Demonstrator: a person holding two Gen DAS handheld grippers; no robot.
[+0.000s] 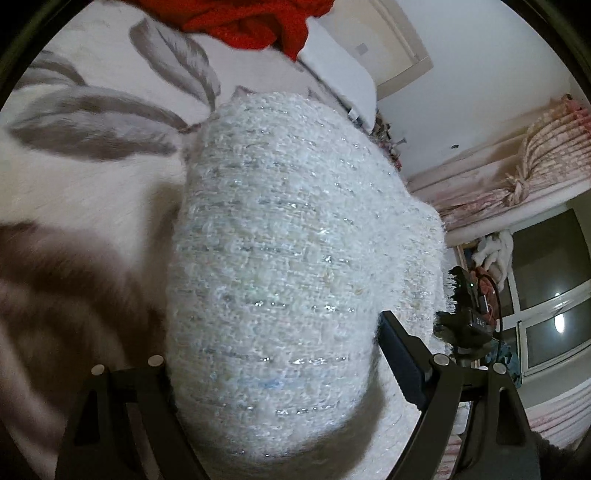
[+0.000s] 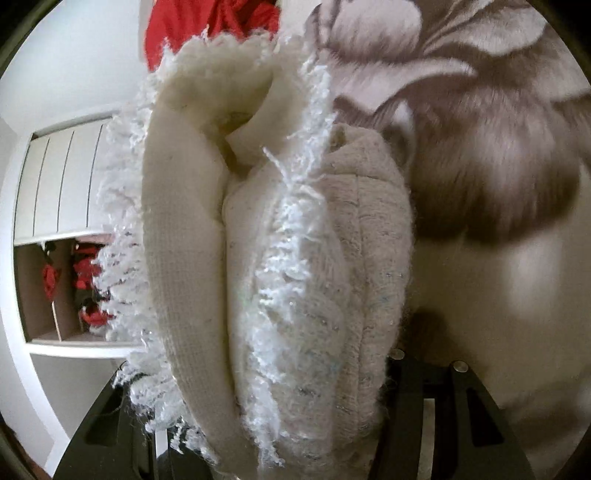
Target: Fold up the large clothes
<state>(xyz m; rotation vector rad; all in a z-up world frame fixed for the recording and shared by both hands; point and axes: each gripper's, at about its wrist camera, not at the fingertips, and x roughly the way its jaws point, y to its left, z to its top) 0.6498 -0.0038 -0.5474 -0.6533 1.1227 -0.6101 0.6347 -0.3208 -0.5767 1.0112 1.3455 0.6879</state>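
A folded white tweed garment (image 1: 280, 236) with silver threads fills the left wrist view. My left gripper (image 1: 275, 332) is closed wide on it. The right finger's dark pad (image 1: 400, 358) presses its side, and the left finger is hidden behind the cloth. In the right wrist view the same bundle (image 2: 295, 258) shows its stacked layers and fringed edges (image 2: 284, 236). My right gripper (image 2: 258, 350) holds it between its fingers, which the cloth mostly covers. The bundle hangs above a cream bed blanket (image 1: 92, 122) with a grey-brown flower print (image 2: 480, 166).
A red garment (image 1: 251, 22) lies on the bed beyond the bundle, also seen as red cloth (image 2: 207, 26). A white pillow (image 1: 340, 74), pink curtains (image 1: 546, 155) and a dark window (image 1: 546, 295) are to the right. A white wardrobe (image 2: 59, 192) has an open shelf (image 2: 85, 284).
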